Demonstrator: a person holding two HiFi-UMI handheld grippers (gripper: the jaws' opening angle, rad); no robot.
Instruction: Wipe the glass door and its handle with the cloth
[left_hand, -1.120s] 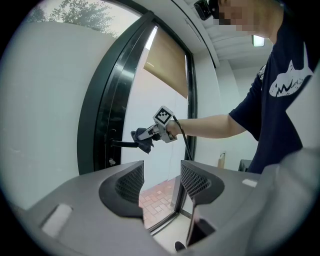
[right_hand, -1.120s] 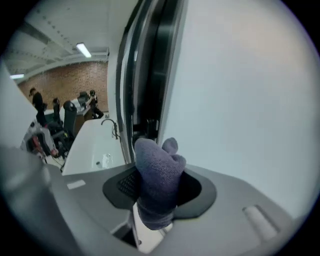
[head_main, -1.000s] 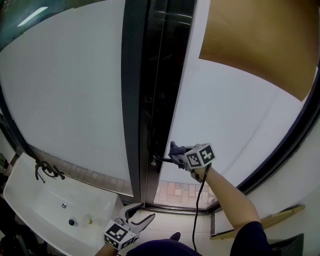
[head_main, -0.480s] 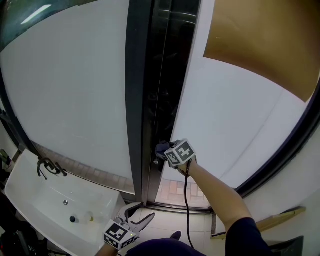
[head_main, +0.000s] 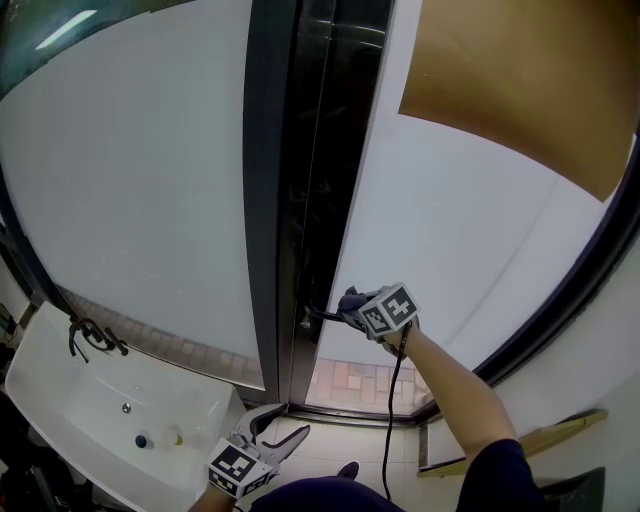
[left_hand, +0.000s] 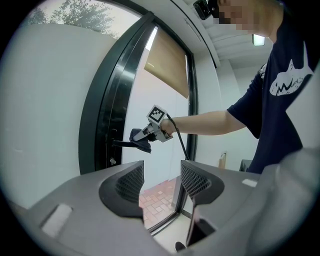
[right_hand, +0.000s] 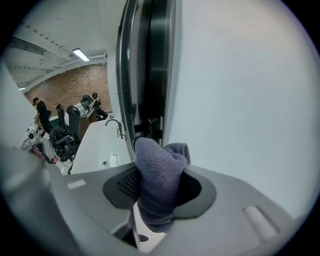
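Nearest, low beside glossy white sink (head_main: 70, 400): left gripper (head_main: 283, 426), mesh-faced jaws spread, empty. Farther out: right gripper (head_main: 350, 306), cube of black-and-white square markers, jaws pinching bunched purple-grey terry cloth (right_hand: 157, 175) at free end of slim black lever handle (head_main: 322, 318). Long axis level, jutting from dark upright frame across frosted glass door (head_main: 450, 220).

Right gripper (head_main: 352, 306) clamped, arm outstretched; left gripper (head_main: 281, 429) low, jaws apart.

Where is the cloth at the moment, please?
In the head view the cloth sits just right of centre, clamped in the right tool at the door handle.
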